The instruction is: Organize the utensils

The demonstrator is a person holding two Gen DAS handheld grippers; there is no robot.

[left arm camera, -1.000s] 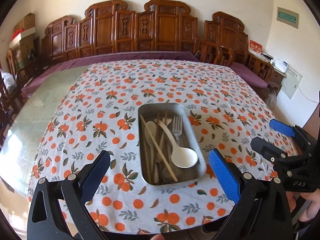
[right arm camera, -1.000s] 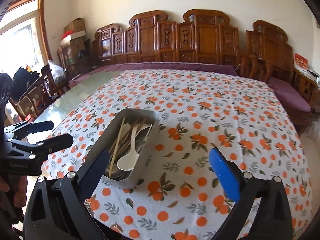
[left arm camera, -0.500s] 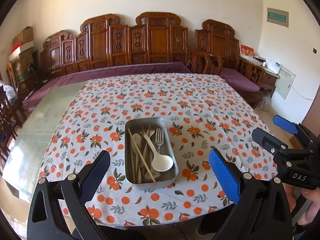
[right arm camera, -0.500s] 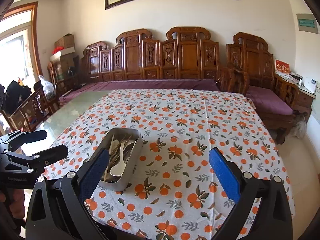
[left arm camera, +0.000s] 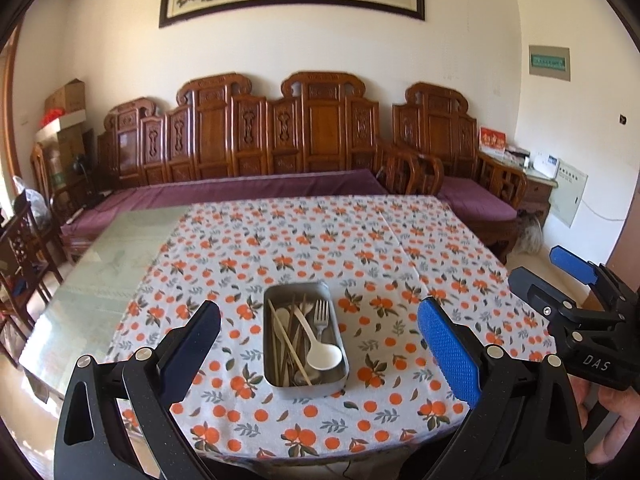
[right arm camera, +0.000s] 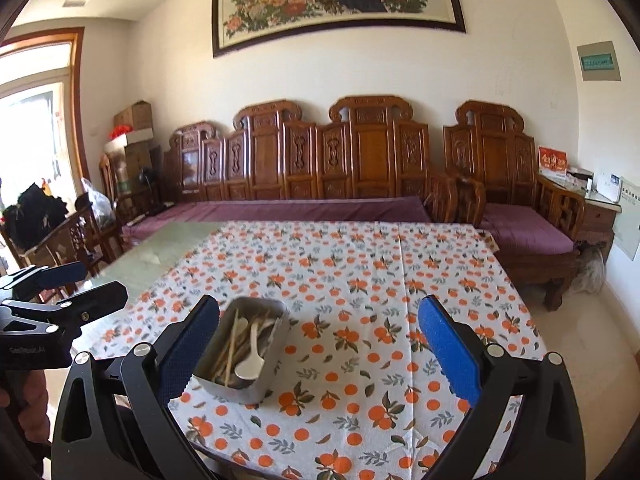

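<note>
A metal tray [left arm camera: 272,376] sits near the front edge of the table and also shows in the right wrist view [right arm camera: 256,390]. It holds a white spoon [left arm camera: 322,354], a metal fork [left arm camera: 321,316], chopsticks [left arm camera: 288,340] and other utensils. My left gripper [left arm camera: 318,342] is open and empty, held back from and above the tray. My right gripper [right arm camera: 318,340] is open and empty, to the right of the tray. The right gripper also shows in the left wrist view [left arm camera: 552,276]. The left gripper also shows in the right wrist view [right arm camera: 76,284].
The table carries an orange-print cloth [left arm camera: 360,248] with bare glass [left arm camera: 108,256] at the left. A carved wooden bench with purple cushions [left arm camera: 256,192] stands behind it. Wooden chairs [right arm camera: 72,240] stand at the left.
Both grippers have pulled back and up from the table. The tray looks smaller and farther, and the wall painting has come into view. Both stay open.
</note>
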